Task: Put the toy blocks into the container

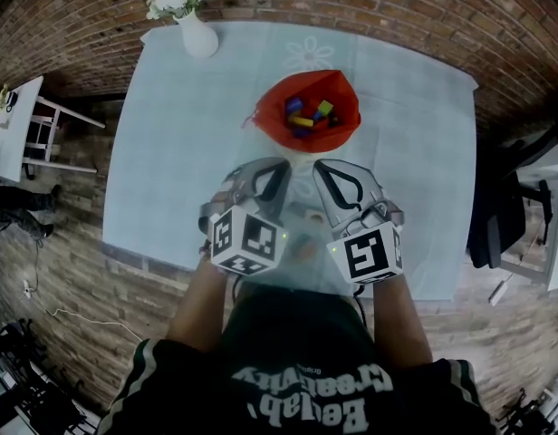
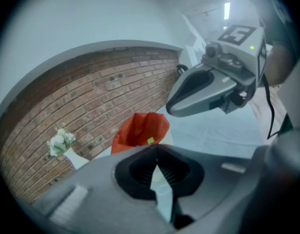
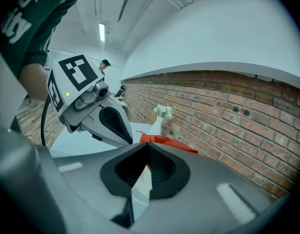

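brick floor and brick wall ring a table (image 1: 170, 152) under a pale cloth, and from my seat the job looks close to finished. the red container (image 1: 341, 125) sits on the tabletop toward the far edge, a little right of the middle, and the toy blocks (image 1: 306, 114) i can make out, purple, yellow and green among them, lie inside it. i see no block loose on the cloth, though a faint smudge between my two tools near the near edge is too dim to name. the left gripper (image 1: 281, 164) and the right gripper (image 1: 319, 167) hang side by side over the near edge, both pointed at the container, each with its jaws together and nothing between them. a vase (image 1: 197, 36) of white flowers stands at the far left corner, well apart from all this. to do this step well, i'd sweep the cloth for strays before calling it done, keep both tools short of the container's soft rim so it doesn't tip, and spread the jaws only once a block is in sight.
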Demonstrator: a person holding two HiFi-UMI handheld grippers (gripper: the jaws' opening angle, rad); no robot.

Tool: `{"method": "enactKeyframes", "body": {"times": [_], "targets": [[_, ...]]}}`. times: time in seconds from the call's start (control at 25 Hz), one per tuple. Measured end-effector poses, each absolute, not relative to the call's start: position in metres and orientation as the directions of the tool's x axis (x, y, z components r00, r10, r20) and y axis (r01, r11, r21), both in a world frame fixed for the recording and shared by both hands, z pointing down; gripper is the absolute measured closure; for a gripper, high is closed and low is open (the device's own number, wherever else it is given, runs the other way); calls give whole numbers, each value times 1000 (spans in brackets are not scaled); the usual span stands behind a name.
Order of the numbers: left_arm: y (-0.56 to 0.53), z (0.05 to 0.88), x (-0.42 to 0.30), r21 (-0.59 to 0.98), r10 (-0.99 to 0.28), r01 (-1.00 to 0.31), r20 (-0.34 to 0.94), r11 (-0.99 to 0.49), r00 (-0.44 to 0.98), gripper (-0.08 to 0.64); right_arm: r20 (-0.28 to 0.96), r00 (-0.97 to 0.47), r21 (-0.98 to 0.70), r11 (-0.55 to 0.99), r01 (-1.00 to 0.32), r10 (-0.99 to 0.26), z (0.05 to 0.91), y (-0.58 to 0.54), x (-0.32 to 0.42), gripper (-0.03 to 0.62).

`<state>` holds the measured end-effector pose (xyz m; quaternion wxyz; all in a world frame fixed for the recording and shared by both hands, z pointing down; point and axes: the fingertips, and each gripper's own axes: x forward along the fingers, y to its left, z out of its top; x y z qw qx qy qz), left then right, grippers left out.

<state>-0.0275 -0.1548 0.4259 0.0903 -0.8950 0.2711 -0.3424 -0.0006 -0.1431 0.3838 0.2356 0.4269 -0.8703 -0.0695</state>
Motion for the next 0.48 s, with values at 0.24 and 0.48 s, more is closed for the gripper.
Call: {"method": "enactKeyframes", "body": {"times": [0.24,0.48], "targets": [[-139,434,-51,-338,-547,-434,585,-835,598,557,365,-558,322,664,-675,-745,390,-134,-26,586],[-123,442,-72,-322,-541,-442,603,-837,585,557,382,-583,320,695,-644,-717,396,-128,-46,586]]}}
